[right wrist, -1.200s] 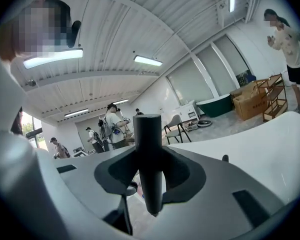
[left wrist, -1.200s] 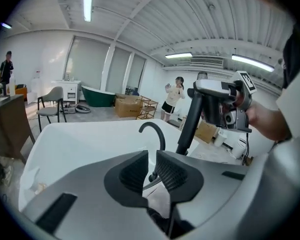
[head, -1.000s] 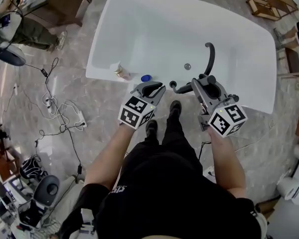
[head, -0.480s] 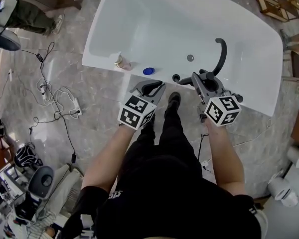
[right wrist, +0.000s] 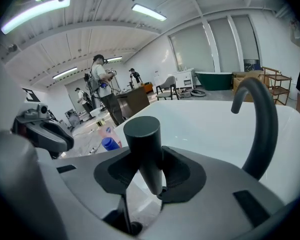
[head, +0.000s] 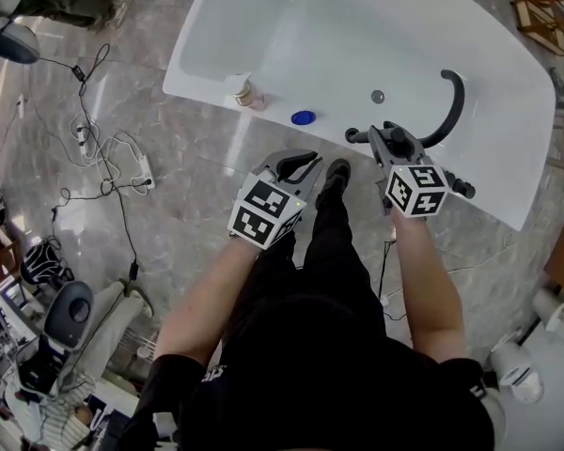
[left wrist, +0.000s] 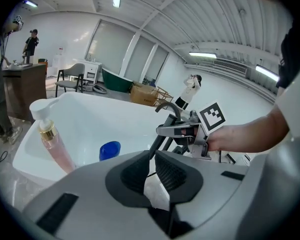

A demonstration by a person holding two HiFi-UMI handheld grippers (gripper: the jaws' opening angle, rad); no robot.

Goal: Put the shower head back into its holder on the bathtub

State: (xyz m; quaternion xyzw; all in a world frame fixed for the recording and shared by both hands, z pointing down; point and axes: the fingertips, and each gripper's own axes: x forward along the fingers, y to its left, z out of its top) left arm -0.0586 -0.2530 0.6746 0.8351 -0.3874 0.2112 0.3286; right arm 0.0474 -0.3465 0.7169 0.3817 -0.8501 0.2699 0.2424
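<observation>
Right at the near rim of the bathtub [head: 291, 36] now: glossy white, smooth, with rounded corners and a wide bare basin beyond the edge. The right hand-held gripper [head: 380, 140] is pinching the shower head [right wrist: 146, 151], a matte dark cylinder standing upright between its ribbed pads. It hangs over the near rim, just beside the one curved black spout [head: 453, 109]. The left hand-held gripper [head: 299, 165] hovers short of the rim over the floor. Its two jaws are pressed almost together, with nothing between them.

On the rim to the left there's one pump bottle [left wrist: 52, 139], pink liquid under a gold collar and a white pump. Beside it sits one small blue round thing [head: 303, 117]. One metal drain [head: 377, 96] shows in the basin.

The polished grey marble floor [head: 188, 205] is open by the tub. Loose cables [head: 103, 191] trail further left.
</observation>
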